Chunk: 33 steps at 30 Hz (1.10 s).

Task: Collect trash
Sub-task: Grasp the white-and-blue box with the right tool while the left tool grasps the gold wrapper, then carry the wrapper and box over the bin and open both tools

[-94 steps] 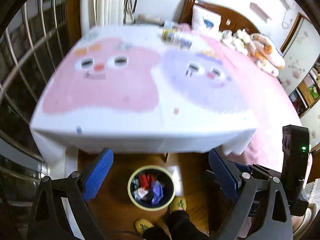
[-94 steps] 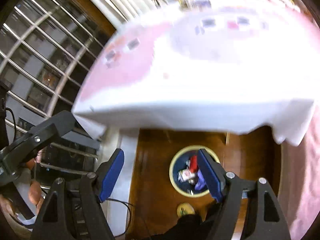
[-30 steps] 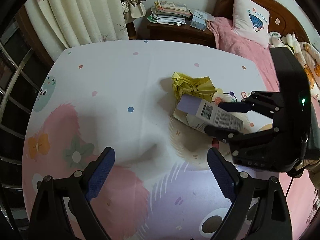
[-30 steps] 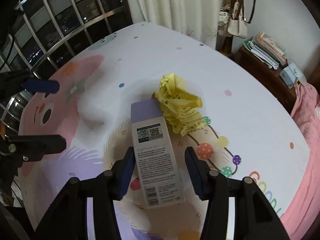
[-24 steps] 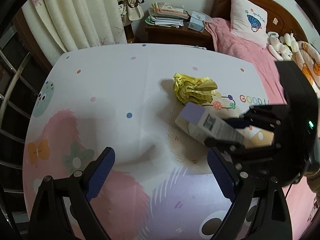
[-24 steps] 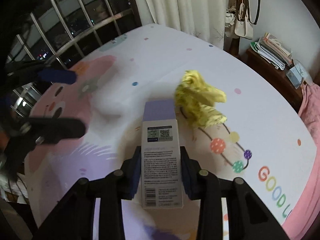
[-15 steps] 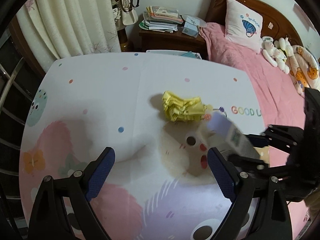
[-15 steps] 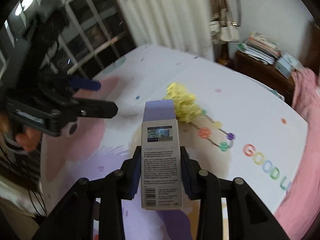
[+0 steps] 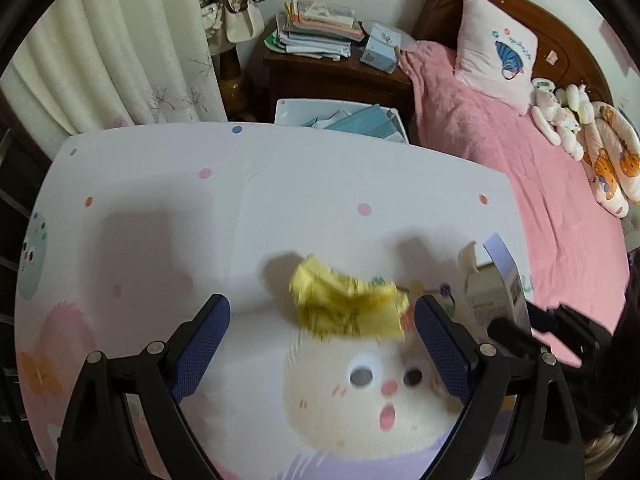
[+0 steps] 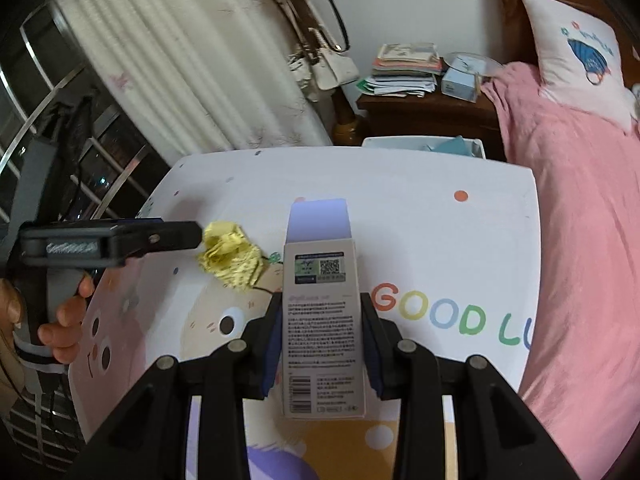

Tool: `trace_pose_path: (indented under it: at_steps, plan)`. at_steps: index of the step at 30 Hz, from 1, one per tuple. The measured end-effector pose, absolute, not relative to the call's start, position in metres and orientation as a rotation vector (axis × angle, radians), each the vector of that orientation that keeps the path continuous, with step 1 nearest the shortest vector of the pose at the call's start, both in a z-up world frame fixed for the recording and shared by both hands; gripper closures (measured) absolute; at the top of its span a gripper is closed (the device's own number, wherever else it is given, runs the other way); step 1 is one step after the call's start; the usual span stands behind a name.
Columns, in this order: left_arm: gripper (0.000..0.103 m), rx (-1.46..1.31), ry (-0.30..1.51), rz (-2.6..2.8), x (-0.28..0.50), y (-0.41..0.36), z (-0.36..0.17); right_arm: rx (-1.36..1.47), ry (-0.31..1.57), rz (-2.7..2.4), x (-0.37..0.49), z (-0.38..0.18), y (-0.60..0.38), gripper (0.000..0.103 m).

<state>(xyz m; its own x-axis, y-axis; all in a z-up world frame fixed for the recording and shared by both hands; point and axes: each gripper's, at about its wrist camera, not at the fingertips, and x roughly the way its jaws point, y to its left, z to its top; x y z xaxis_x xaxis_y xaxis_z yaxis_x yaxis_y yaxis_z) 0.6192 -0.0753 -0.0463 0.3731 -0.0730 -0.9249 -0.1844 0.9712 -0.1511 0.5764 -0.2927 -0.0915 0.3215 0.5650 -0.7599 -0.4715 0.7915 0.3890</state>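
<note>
Crumpled yellow wrapper (image 9: 347,309) lies beside rigid rectangular carton (image 10: 323,312).

Both views are evenly lit by soft indoor light from above. Grey shadows are cast on the white tablecloth (image 9: 168,208). The yellow wrapper (image 9: 348,308) is smeared by motion blur. Edges are bowed and vignetted black. The window (image 10: 60,128) at left is dark.

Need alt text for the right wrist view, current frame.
The right gripper clamps a white and lilac carton above a cartoon tablecloth. To its left, the open left gripper reaches a crumpled yellow wrapper.
</note>
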Motion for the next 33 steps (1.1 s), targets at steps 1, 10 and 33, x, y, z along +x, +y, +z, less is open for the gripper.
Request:
trace_pose_path:
  at_steps: [1,10,33]
  plan:
    - [0.01,-0.251,1.204,0.077,0.626,-0.074,-0.052,0.112,1.042,0.679,0.576,-0.094,-0.294,0.068]
    - [0.026,-0.339,1.293,0.113,0.645,-0.076,-0.099,0.145,1.052,0.694,0.571,-0.104,-0.295,0.068]
    - [0.079,-0.238,1.123,0.069,0.543,-0.095,-0.047,0.146,1.037,0.71,0.502,-0.081,-0.294,0.068]
